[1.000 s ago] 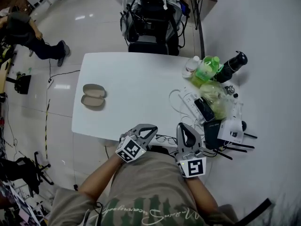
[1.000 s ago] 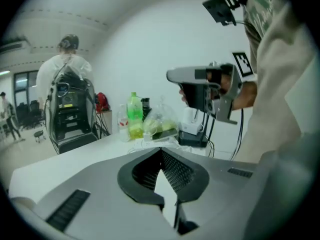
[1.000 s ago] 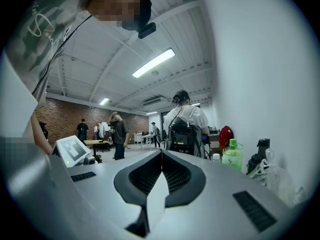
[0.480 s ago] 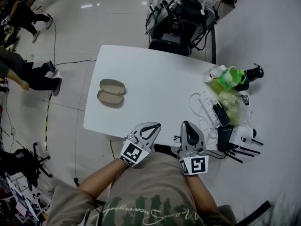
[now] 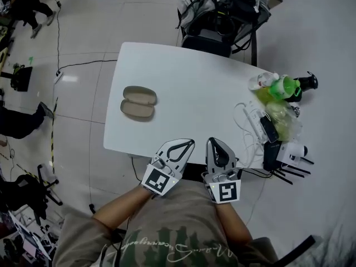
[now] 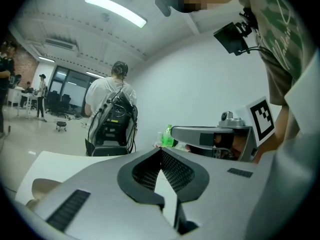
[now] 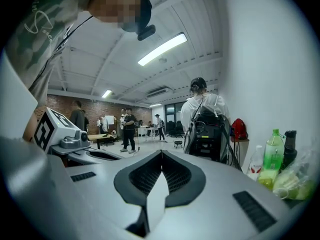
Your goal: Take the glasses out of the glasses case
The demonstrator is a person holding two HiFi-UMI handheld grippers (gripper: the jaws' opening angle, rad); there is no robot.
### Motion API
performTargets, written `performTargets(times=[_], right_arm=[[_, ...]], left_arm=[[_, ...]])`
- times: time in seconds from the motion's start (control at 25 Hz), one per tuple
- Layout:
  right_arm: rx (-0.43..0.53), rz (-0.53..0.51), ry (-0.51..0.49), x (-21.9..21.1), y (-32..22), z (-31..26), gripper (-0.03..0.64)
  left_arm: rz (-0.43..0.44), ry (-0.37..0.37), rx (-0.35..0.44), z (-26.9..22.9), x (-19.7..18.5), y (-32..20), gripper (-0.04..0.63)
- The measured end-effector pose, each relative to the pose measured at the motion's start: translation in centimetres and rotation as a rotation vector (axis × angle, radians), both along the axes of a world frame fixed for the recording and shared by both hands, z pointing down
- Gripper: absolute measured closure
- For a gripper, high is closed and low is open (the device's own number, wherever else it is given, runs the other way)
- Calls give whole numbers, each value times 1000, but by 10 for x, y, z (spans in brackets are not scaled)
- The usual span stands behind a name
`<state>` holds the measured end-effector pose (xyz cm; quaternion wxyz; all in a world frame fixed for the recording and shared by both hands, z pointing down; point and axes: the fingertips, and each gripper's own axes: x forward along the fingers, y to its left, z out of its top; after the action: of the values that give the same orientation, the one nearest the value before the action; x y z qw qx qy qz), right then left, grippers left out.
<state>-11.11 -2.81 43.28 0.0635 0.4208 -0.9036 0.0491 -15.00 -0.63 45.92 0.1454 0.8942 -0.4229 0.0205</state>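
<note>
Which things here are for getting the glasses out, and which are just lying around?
For the job:
- glasses case, lying open on the table
- left gripper, jaws together, holding nothing
- right gripper, jaws together, holding nothing

Just lying about:
- green bottle
- power strip
- plastic bag
- backpack beyond the table

An open-plan lab or office: brick wall [image 7: 95,115], ceiling strip lights [image 7: 162,49], office chairs [image 7: 176,128], and standing people [image 7: 129,129].

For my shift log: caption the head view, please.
Head view: left tongs and right tongs shut and empty at the table's near edge; open glasses case lies apart, left.
</note>
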Motion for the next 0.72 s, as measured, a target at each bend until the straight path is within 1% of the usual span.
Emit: performTargets(times=[0.12, 0.24, 0.32, 0.4, 0.56, 0.72], right_arm=[[9, -18, -2, -6, 8, -1, 604], [59, -55, -15, -5, 23, -6, 604], [64, -59, -31, -1, 34, -6, 604], [47, -50, -44, 6, 48, -6, 604], [58, -64, -83, 29, 82, -8, 604], [44, -58, -74, 56, 133, 2, 604]], left_arm=[[-14, -18, 30, -5, -6, 10, 586], [-54, -43, 54, -10, -6, 27, 586], [-89, -38, 46, -12, -8, 36, 586], [-135, -49, 43, -15, -12, 45, 586], [-244, -80, 81, -26, -18, 74, 586], [-268, -95, 100, -24, -7, 118, 586]])
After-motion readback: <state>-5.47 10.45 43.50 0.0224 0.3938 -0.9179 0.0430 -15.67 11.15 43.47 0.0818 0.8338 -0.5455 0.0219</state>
